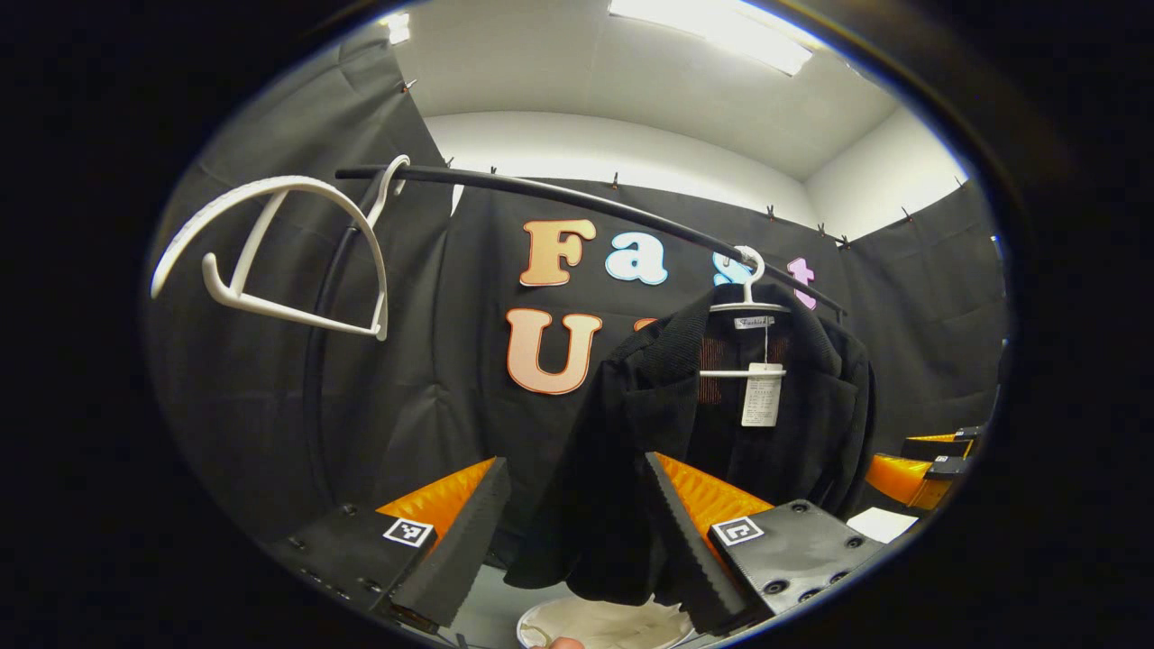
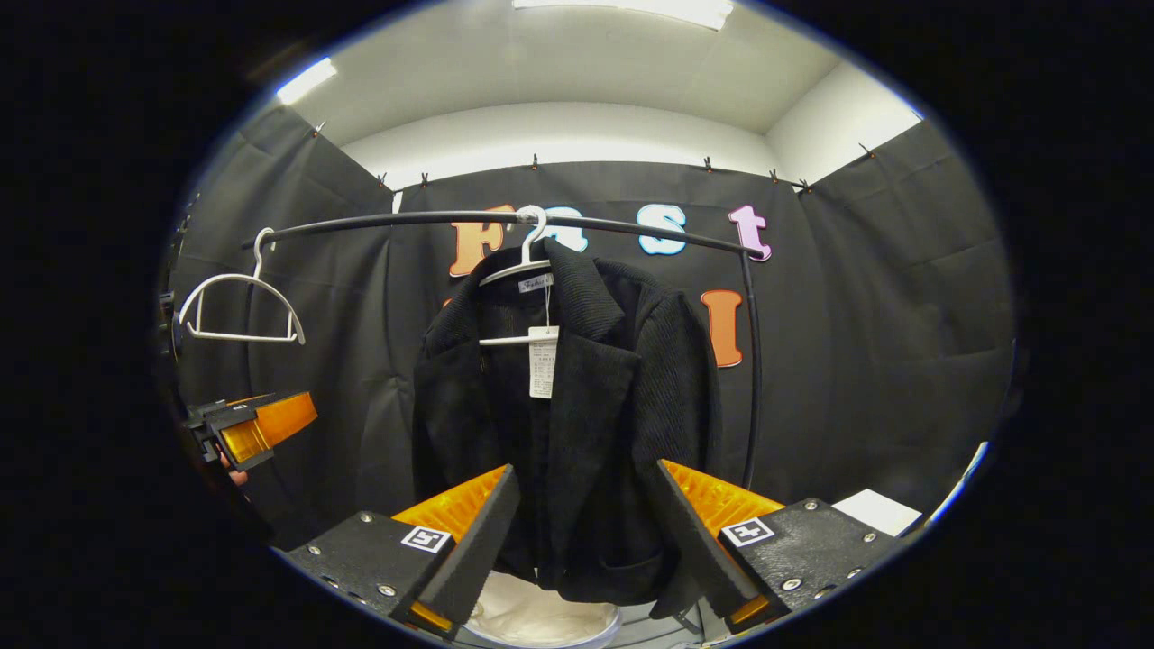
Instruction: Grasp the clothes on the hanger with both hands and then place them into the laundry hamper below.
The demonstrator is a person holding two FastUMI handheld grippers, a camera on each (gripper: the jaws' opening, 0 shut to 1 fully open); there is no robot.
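Jacket (image 2: 577, 424) on black rail (image 2: 406, 219), hamper (image 2: 541, 622) below

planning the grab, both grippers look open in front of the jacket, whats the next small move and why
Probably ease both grippers forward onto the black jacket. It hangs on its white hanger on the rail; the left gripper and right gripper are open, apart from the cloth.

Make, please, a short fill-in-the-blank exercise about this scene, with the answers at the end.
1. The black jacket hangs on a white ____ on the rail.
2. A second white hanger on the rail is ____.
3. The jaws of the right gripper stand ____.
4. The white hamper sits ____ the jacket.

Answers: hanger; empty; open; below
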